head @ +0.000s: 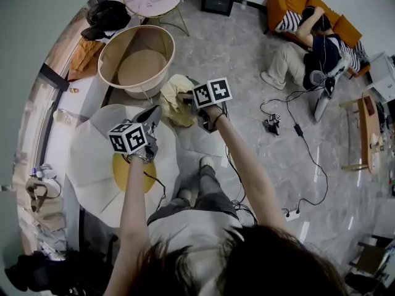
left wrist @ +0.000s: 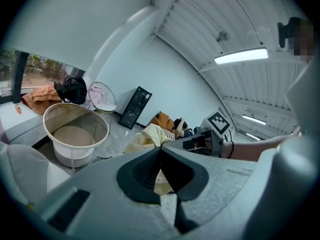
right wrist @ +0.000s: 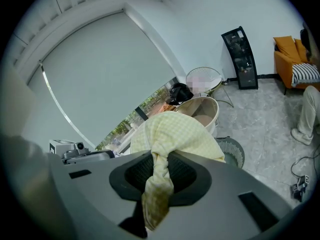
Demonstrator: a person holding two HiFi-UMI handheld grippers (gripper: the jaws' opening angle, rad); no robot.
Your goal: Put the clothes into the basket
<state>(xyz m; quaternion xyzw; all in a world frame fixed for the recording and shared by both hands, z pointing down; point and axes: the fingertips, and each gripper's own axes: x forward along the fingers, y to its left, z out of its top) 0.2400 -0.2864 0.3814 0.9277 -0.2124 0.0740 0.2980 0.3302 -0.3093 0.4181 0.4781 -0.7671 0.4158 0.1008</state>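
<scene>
1. The right gripper has its jaws clamped on a twisted bunch of the yellow cloth. The rest billows over the top of the jaws.
2. The left gripper has its jaws pressed together at the tips, with an edge of the same cloth apparently nipped there.
3. So the cloth hangs in the air between the two grippers, just short of the basket. The basket stands open on the floor with its bottom bare.
4. The step in hand looks like the carry over the rim. Both grips should stay firm and travel as a pair, so neither pulls the cloth from the other.
5. The dangling tail needs to ride high enough to clear the near rim.
6. Let go only once the bulk is over the middle. Released early, it may drape over the edge.
</scene>
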